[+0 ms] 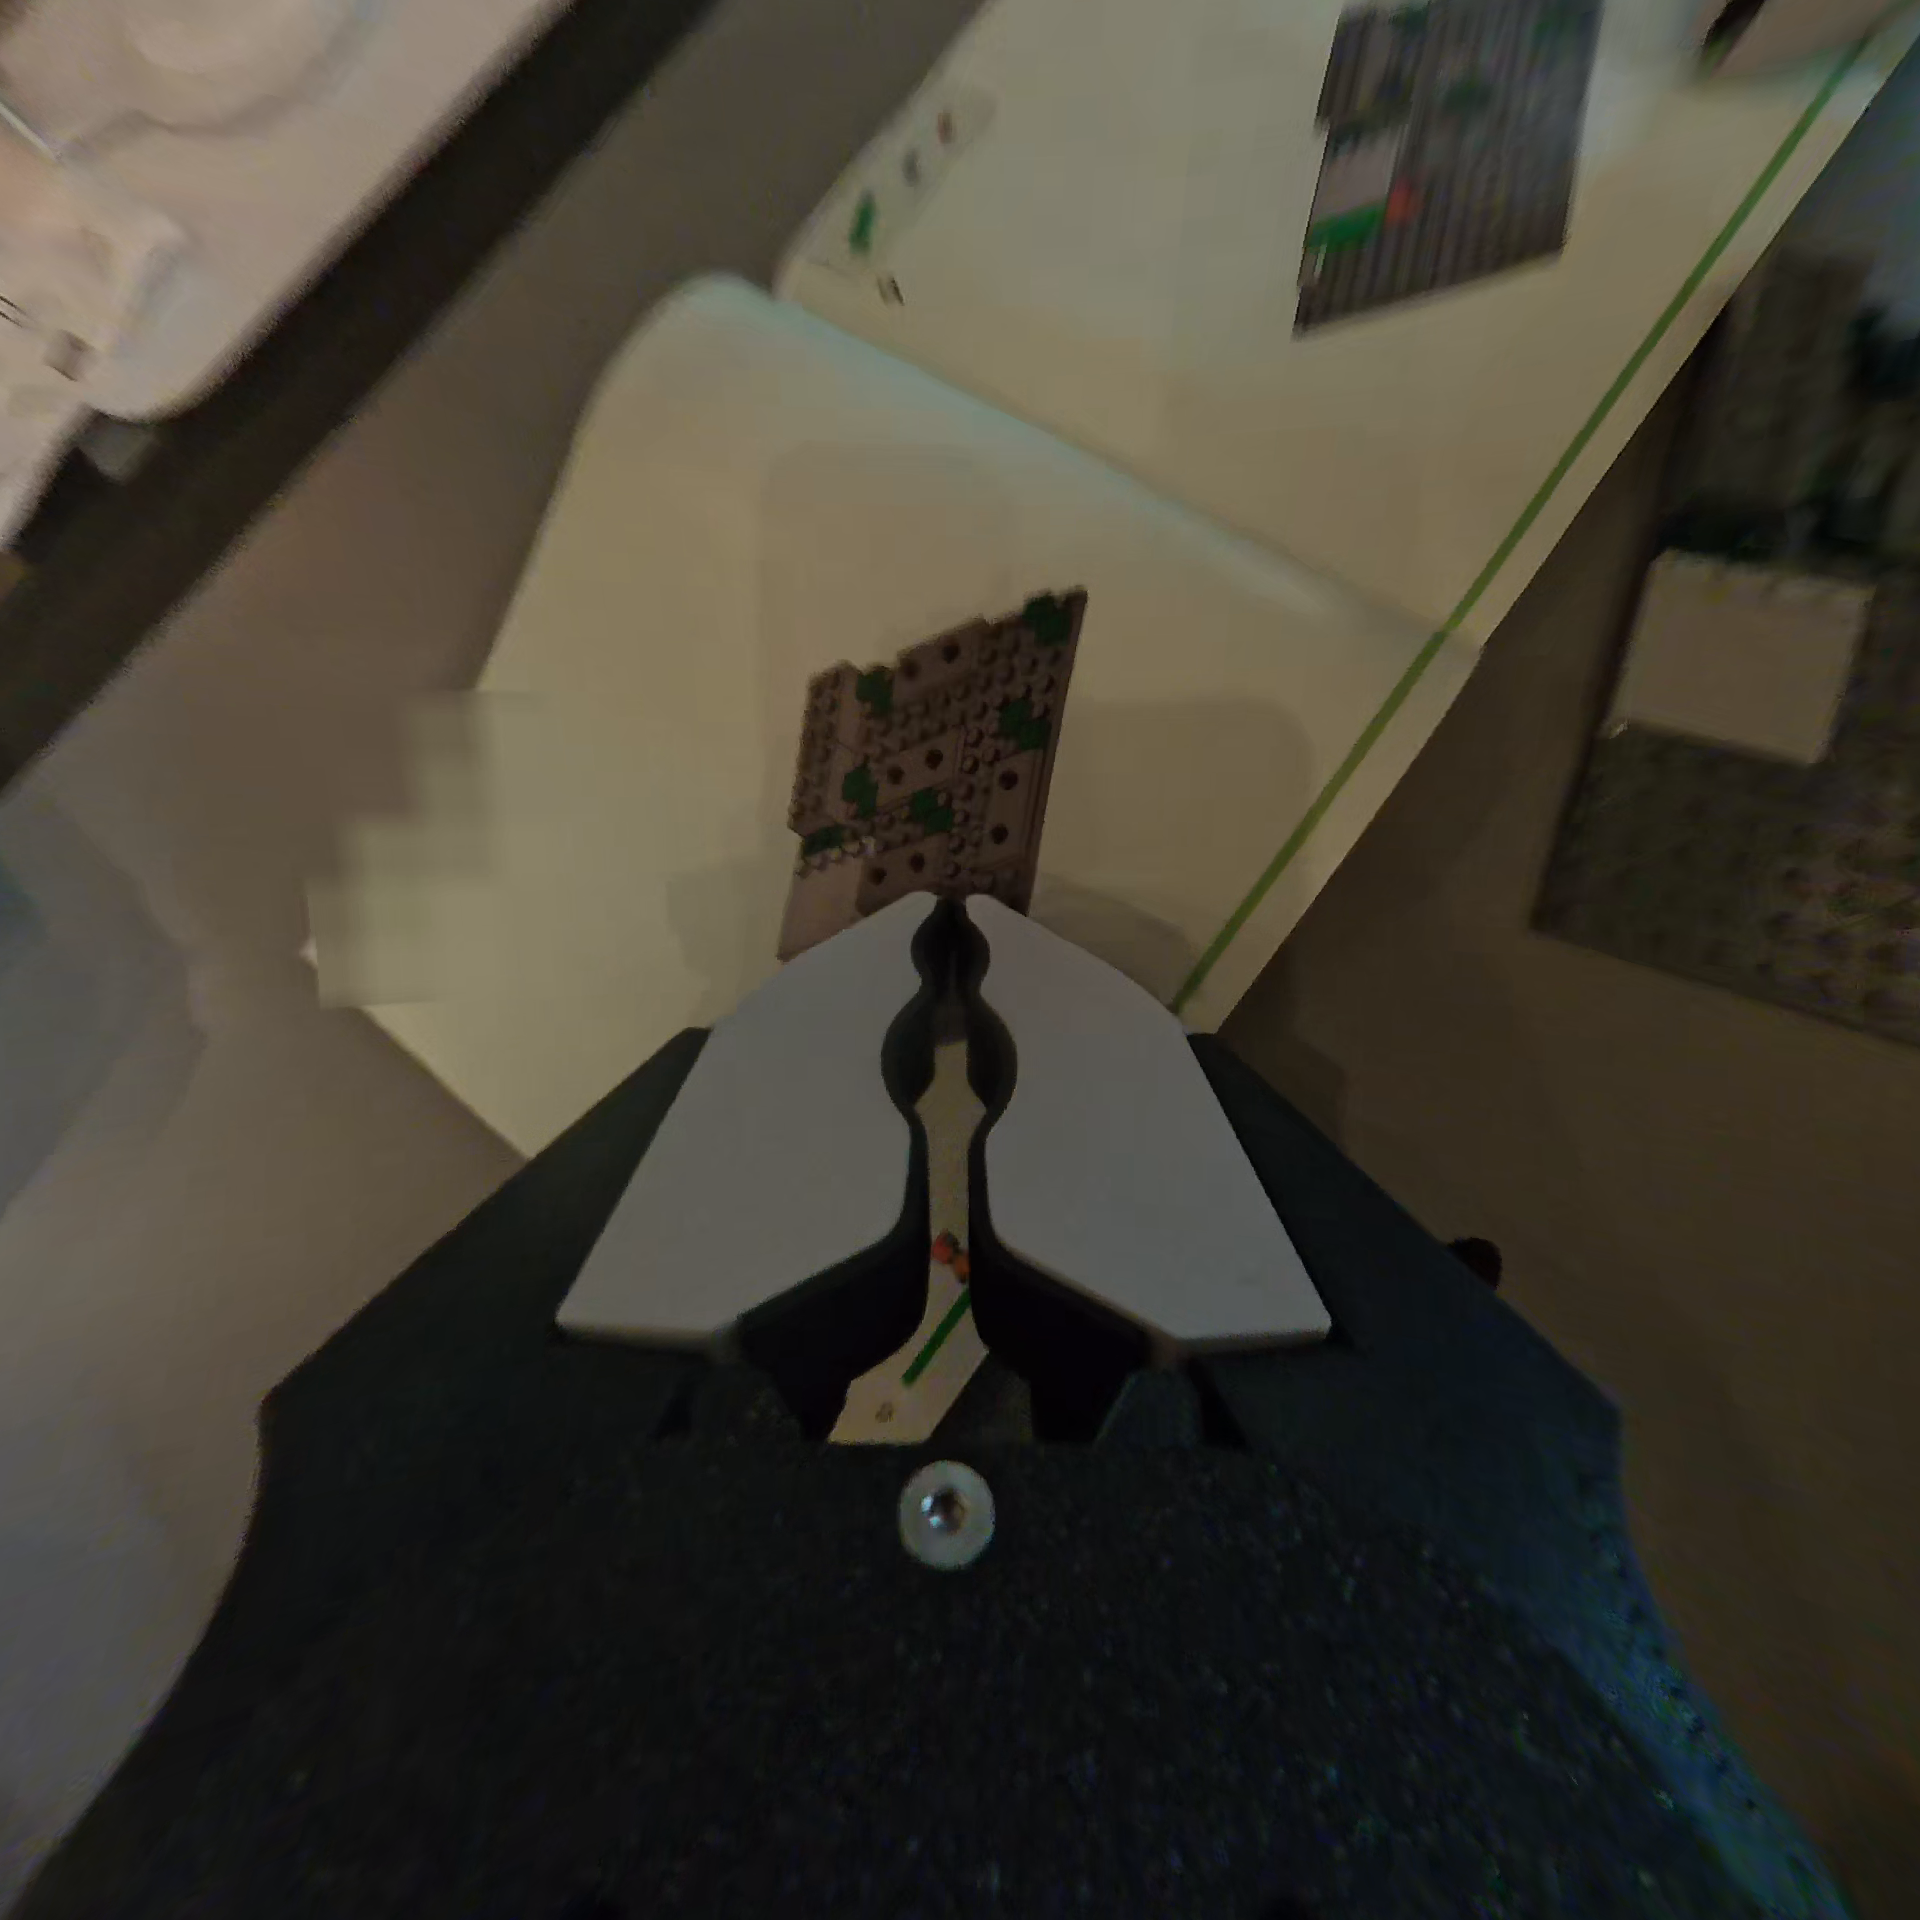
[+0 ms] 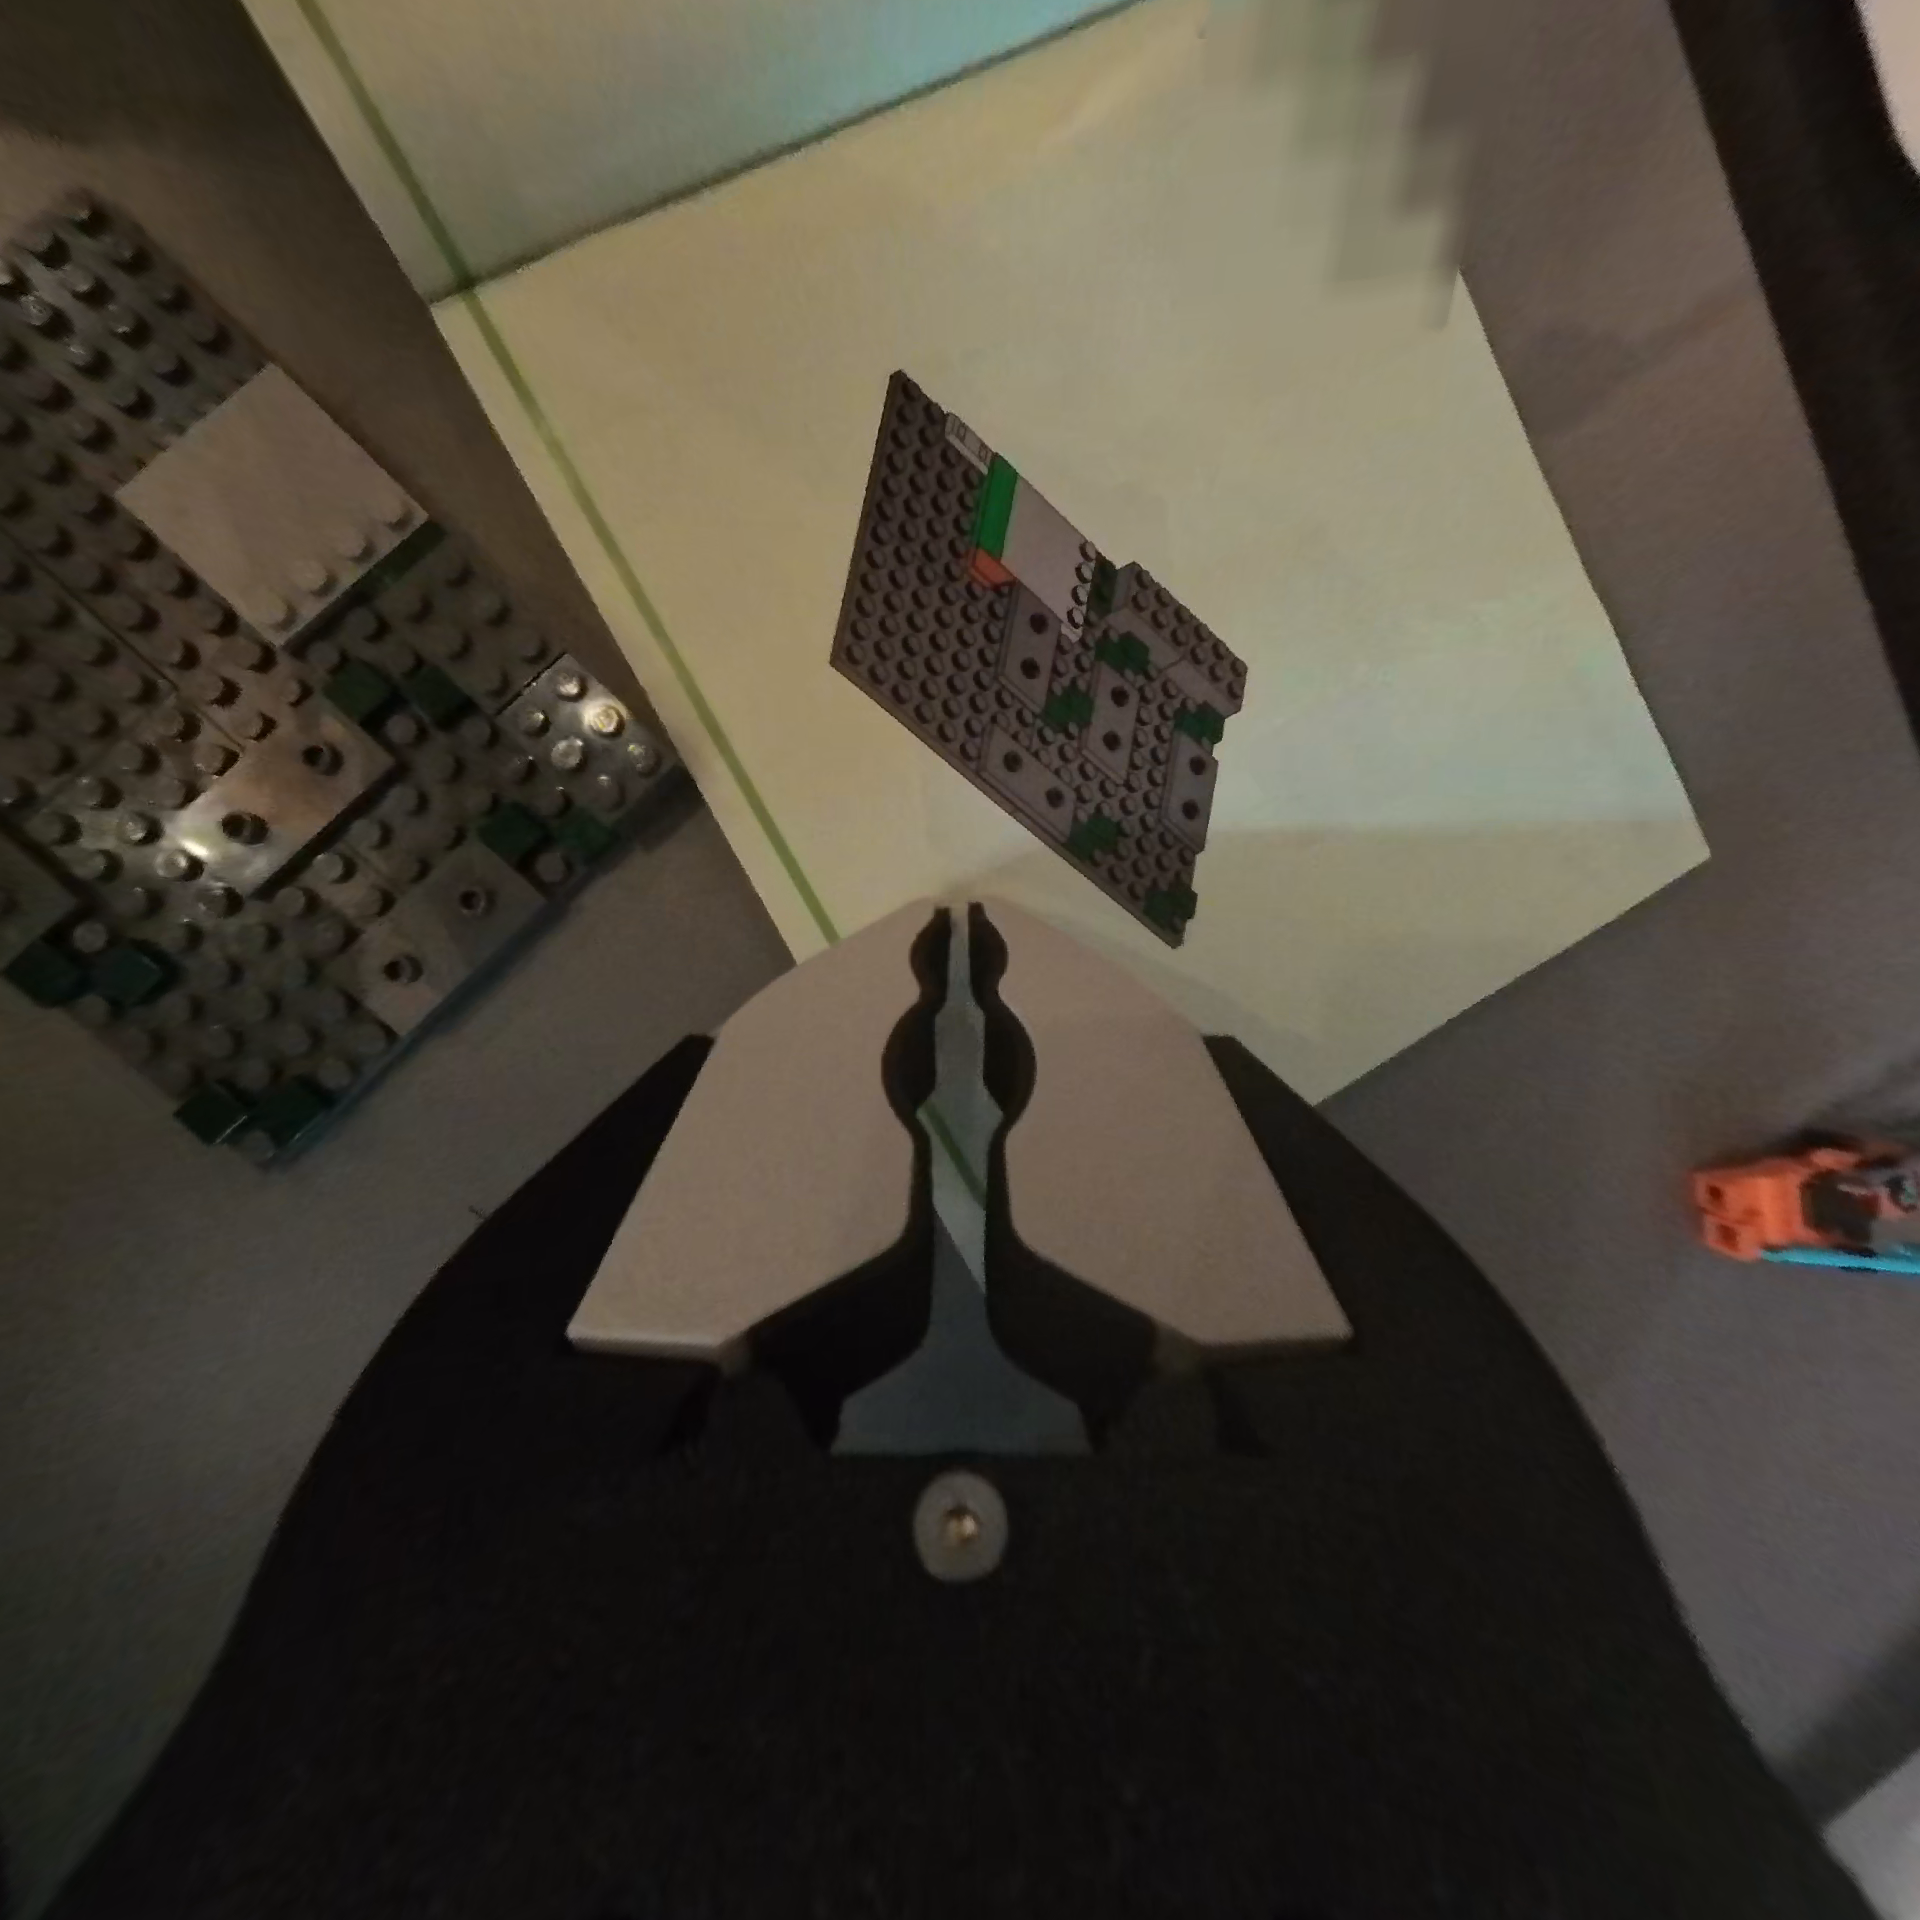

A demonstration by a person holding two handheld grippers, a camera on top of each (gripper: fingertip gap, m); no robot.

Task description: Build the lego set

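Nearest the lens, both claws are showing nearly closed jaws. Left claw (image 1: 951,909) is hovering over an instruction booklet (image 1: 1143,436) with a page curling up, tips at the printed diagram; whether it is pinching the paper, I cannot tell. Right claw (image 2: 958,914) is gripping nothing, hanging above the same booklet (image 2: 1299,468). Beside the booklet, a dark grey lego baseplate (image 2: 208,675) is lying flat on the desk (image 2: 1558,1455), carrying a pale tile and green pieces. An orange lego piece (image 2: 1756,1210) is sitting apart.
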